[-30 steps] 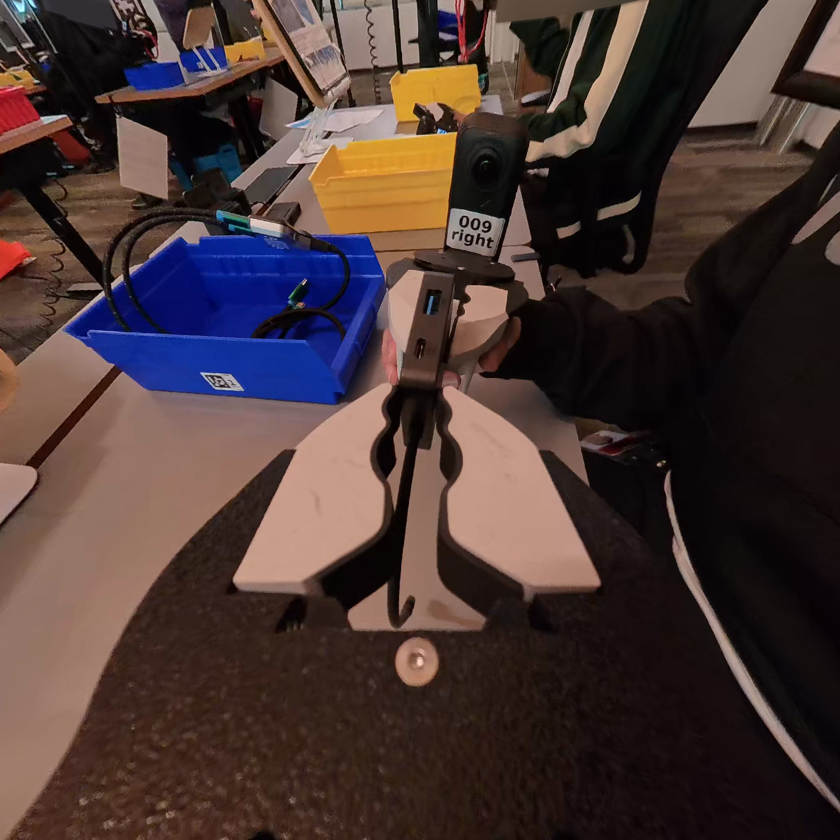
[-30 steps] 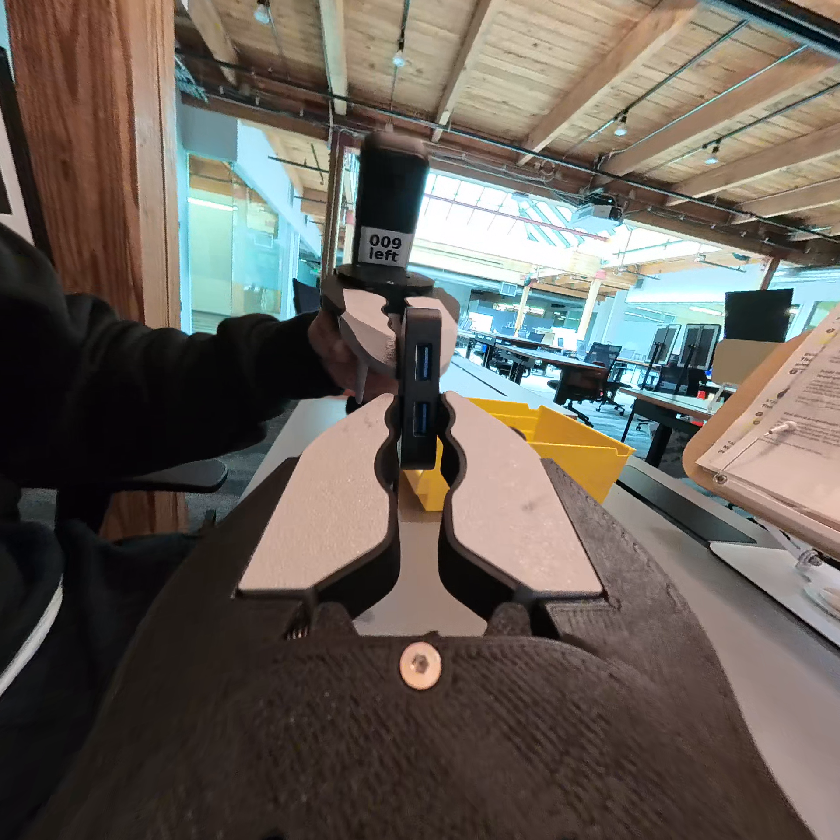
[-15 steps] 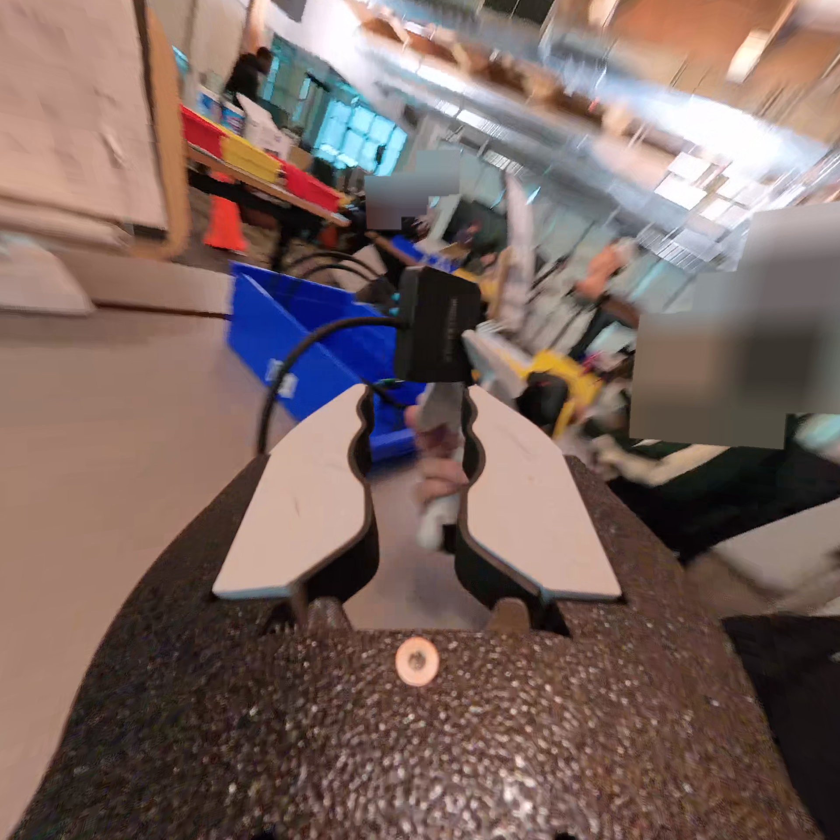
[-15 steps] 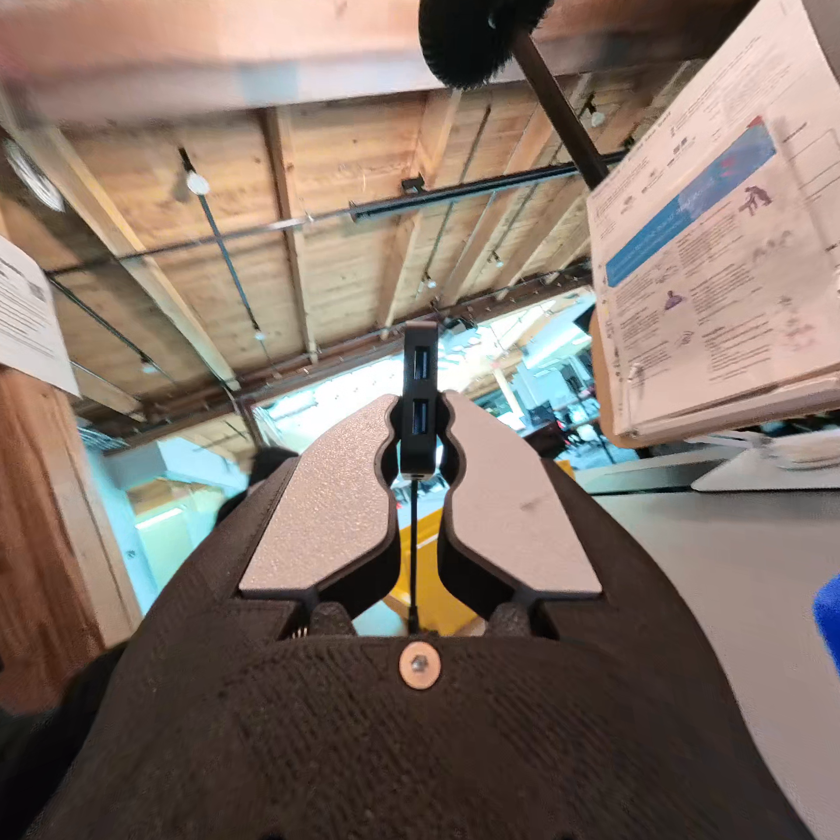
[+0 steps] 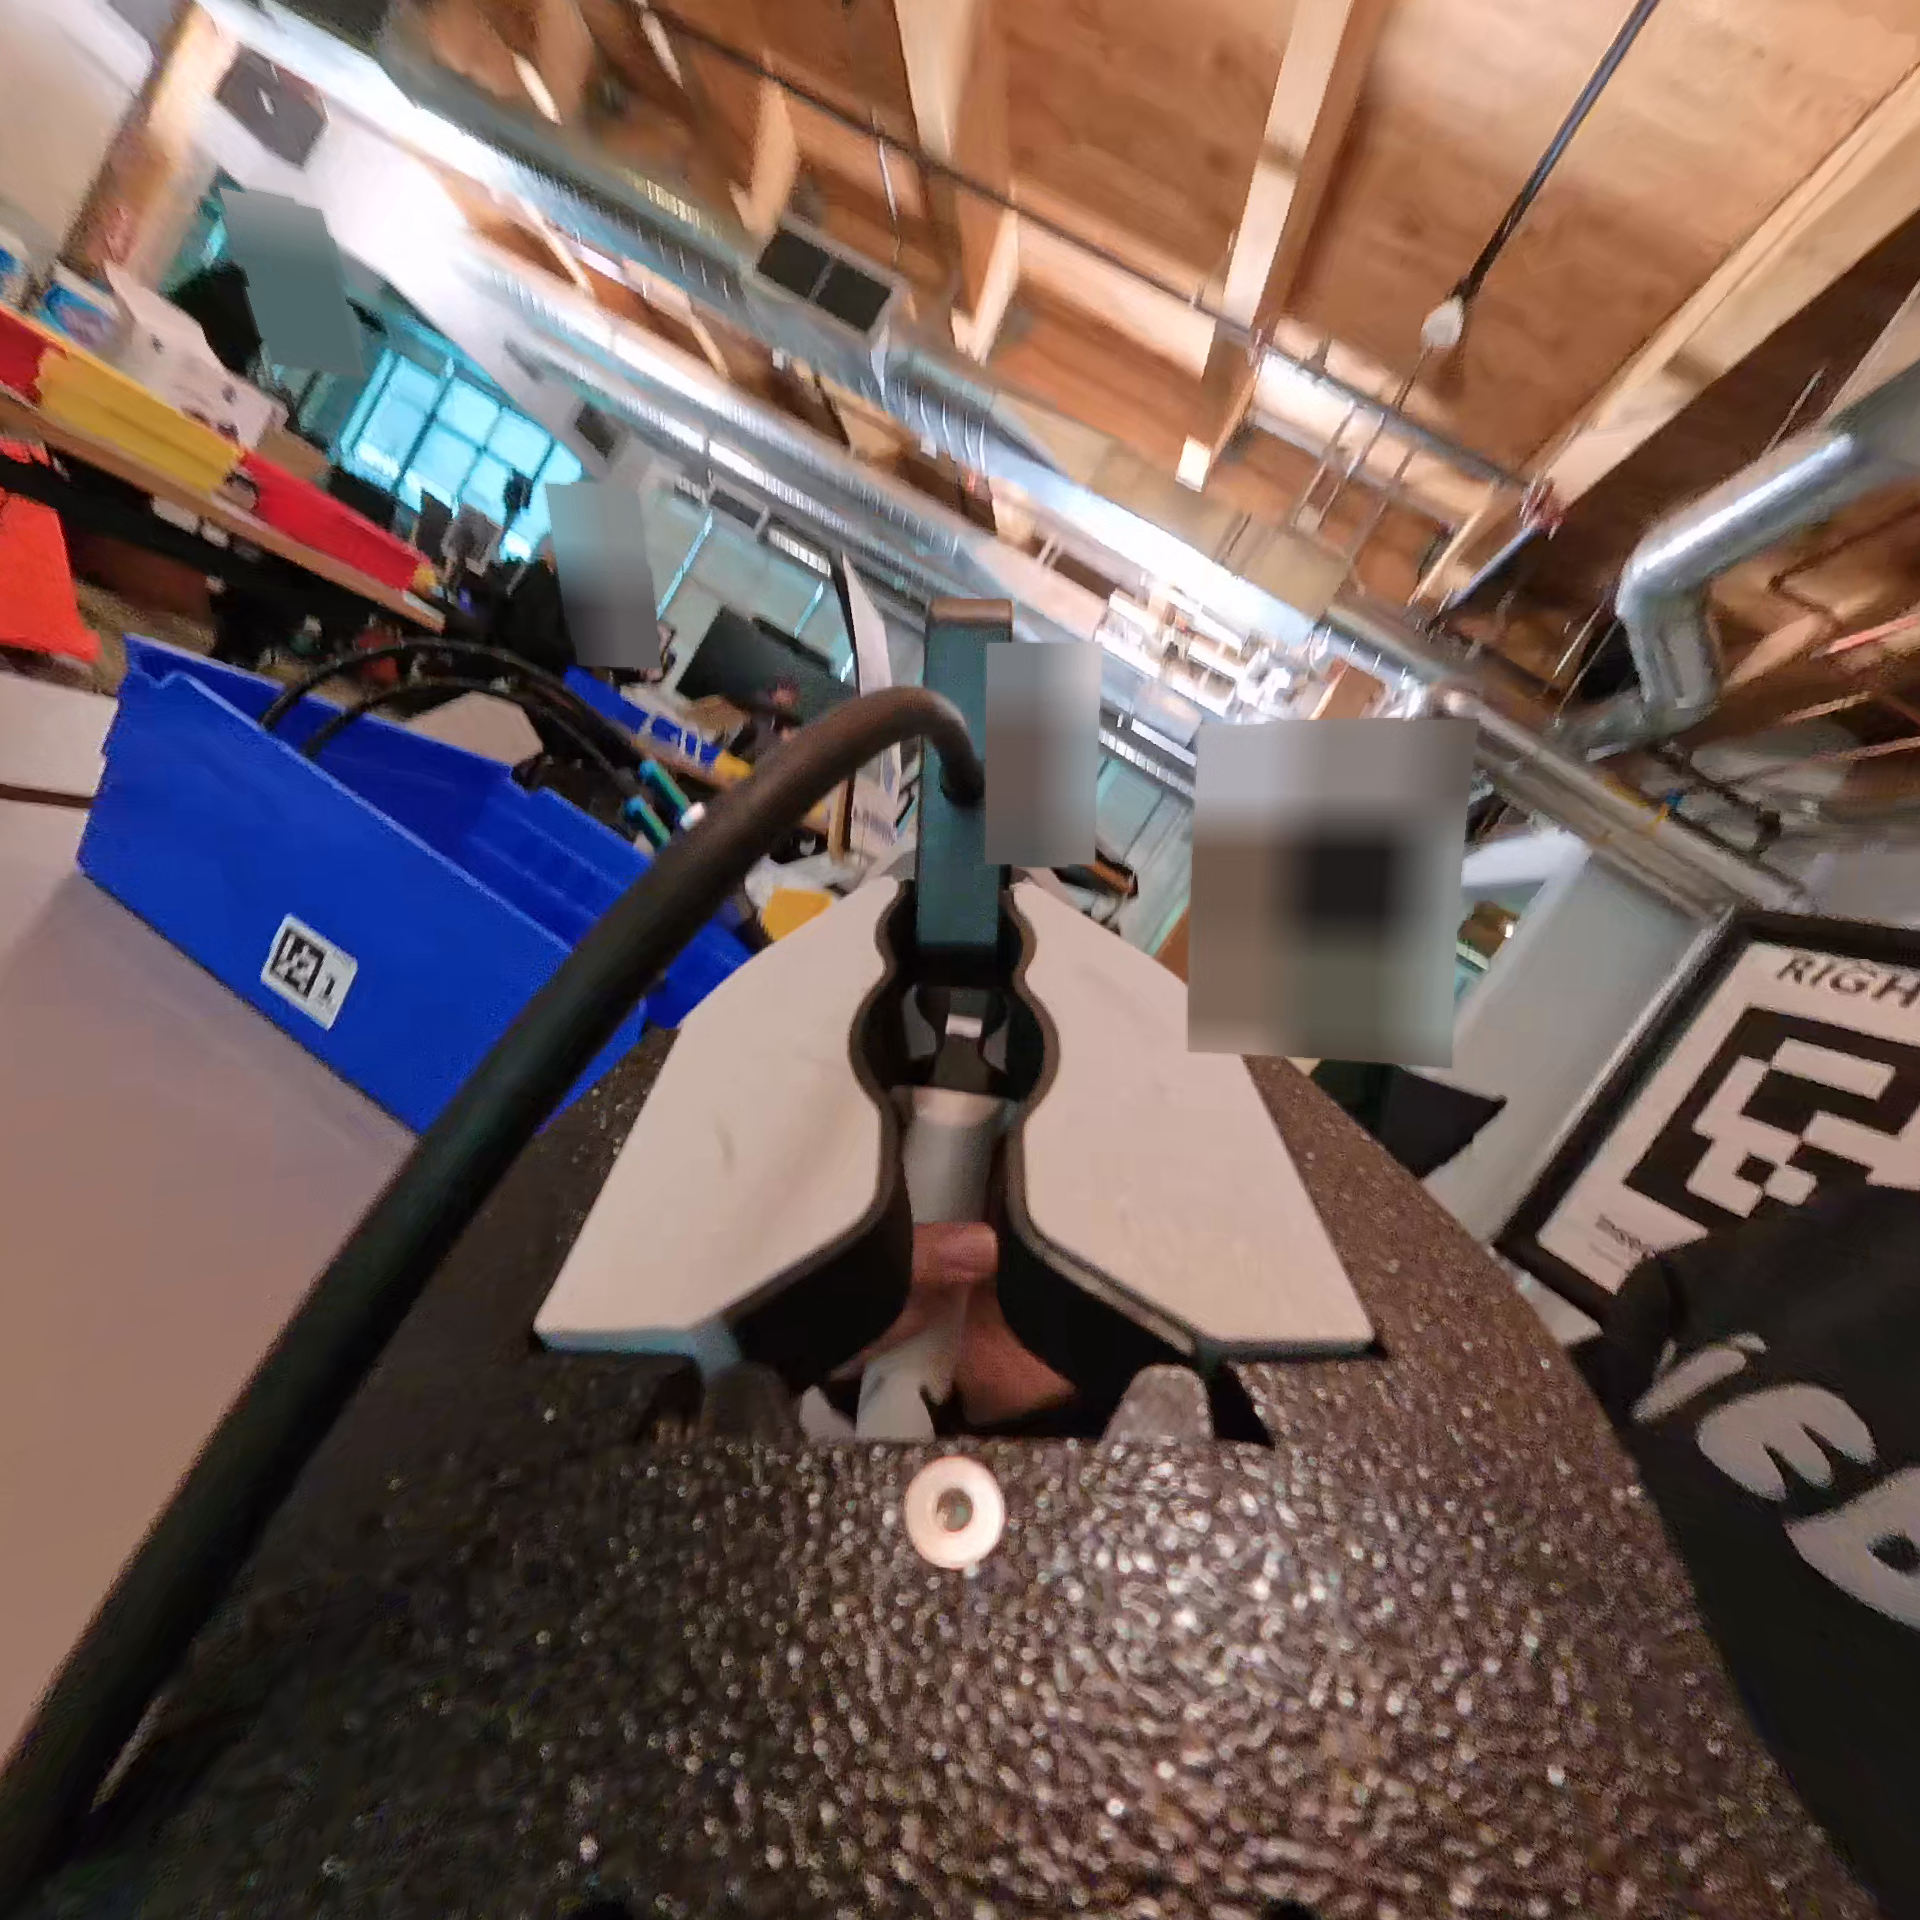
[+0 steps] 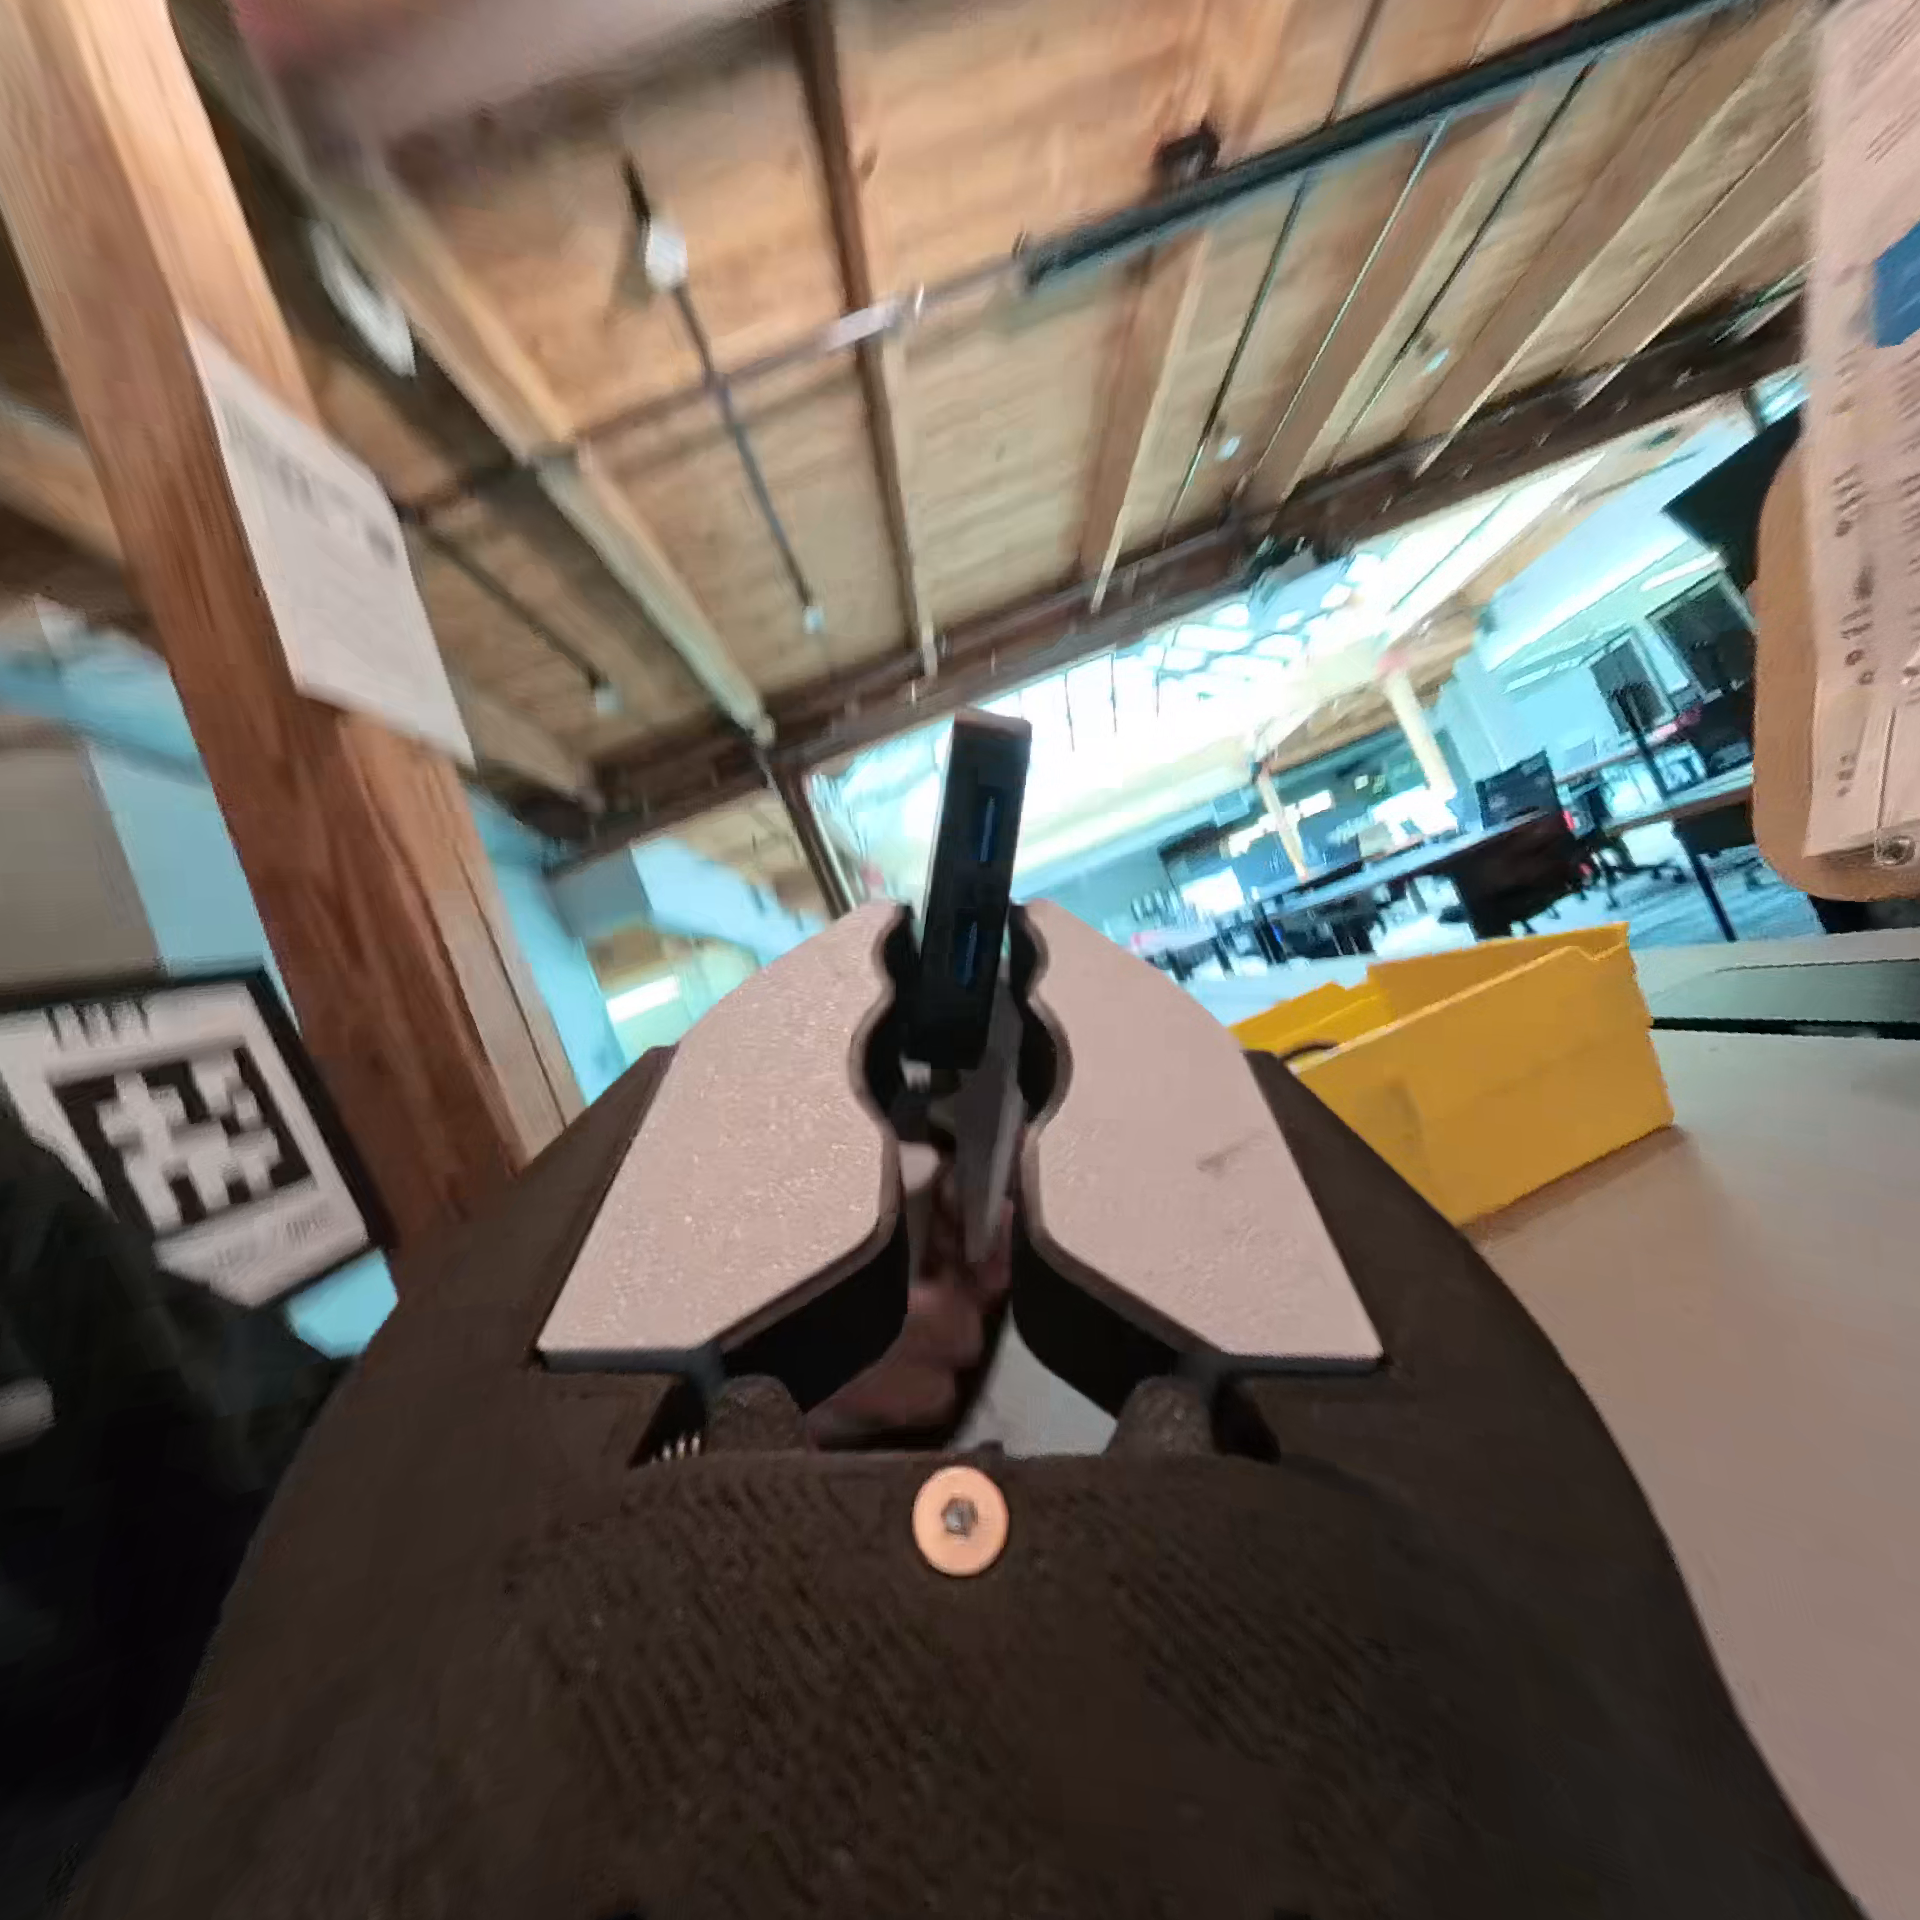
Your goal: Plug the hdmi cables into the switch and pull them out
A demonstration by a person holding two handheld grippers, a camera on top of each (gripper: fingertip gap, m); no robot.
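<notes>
Together we clamp the slim dark slab-shaped switch point(image 5: 961, 790) with both grippers, left point(image 5: 958, 935) and right point(image 6: 961, 971); we should steady it, ports clear.

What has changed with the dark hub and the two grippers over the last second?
Both grippers swung upward, so the views now take in the wooden ceiling instead of the tabletop. At the half-second mark only the right gripper held the slim dark rectangular switch; now the left gripper is again closed on it too. The black cable now arcs over the left gripper's left finger. The blue plastic bin stays on the table.
</notes>
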